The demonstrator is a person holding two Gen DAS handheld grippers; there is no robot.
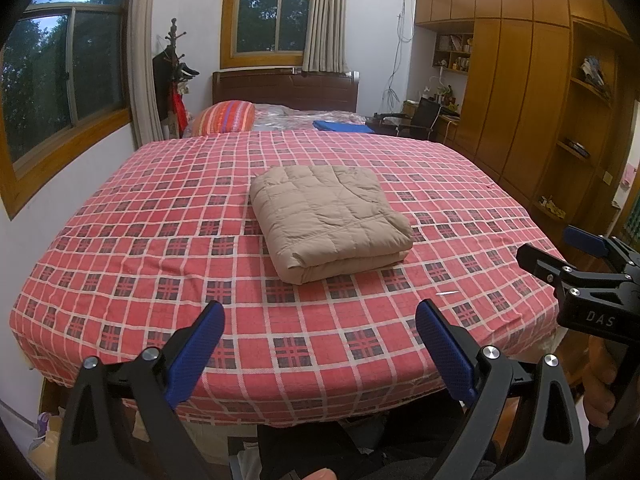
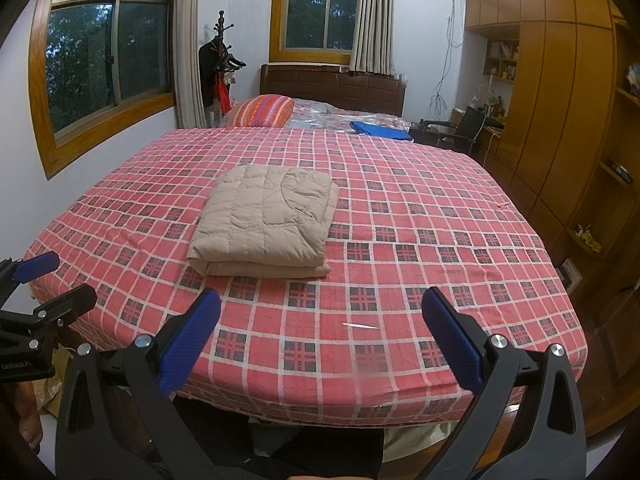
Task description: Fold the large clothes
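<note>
Both views were evenly, softly lit, and the windows (image 1: pixel 72 76) showed only dusky sky and dark trees. Shadows were faint. Focus was sharp at centre; fisheye distortion bowed the wardrobe (image 2: pixel 560 92) and walls, and black vignetting filled the corners. No glare showed.

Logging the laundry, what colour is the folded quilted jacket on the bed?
Beige, the folded jacket; clearest in the left wrist view.

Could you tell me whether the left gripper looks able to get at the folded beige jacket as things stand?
Probably yes: the left gripper is open and empty at the bed's near edge, and only bare checked bedspread lies between it and the folded beige jacket.
</note>
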